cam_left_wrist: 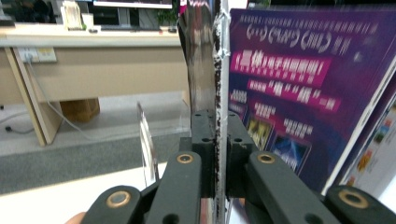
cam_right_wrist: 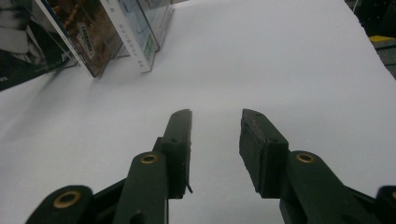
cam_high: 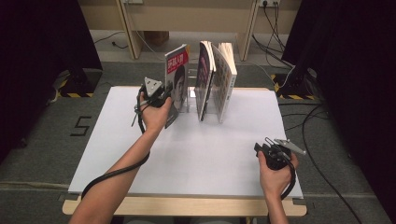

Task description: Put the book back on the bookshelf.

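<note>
Grey carpet and a pale wooden desk frame lie behind the white table [cam_high: 187,158], with black cables trailing across the floor on the right. At the far middle of the table stands a clear rack [cam_high: 192,95], and two books lean in it: a purple-covered book [cam_high: 203,79] and, just to its right, a pale book [cam_high: 224,81], both tilted with their tops fanning outward.

To the left of the rack a red-topped magazine [cam_high: 176,84] stands nearly upright, its lower edge close to the table. The left gripper [cam_high: 161,99], held in the person's left hand [cam_high: 154,116], is clamped on the magazine's edge. In the left gripper view the two black jaws press together on the thin magazine edge [cam_left_wrist: 217,93], which rises straight up between them, and the purple cover [cam_left_wrist: 299,88] of the next book stands just to the right. A clear divider of the rack [cam_left_wrist: 147,140] stands to the left of the jaws.

Near the table's front right corner, the right hand [cam_high: 275,175] holds the right gripper [cam_high: 262,150], well apart from the books. In the right gripper view its jaws stand apart with nothing between them, pointing over bare table [cam_right_wrist: 280,60] toward the leaning books [cam_right_wrist: 88,32] in the upper left.
</note>
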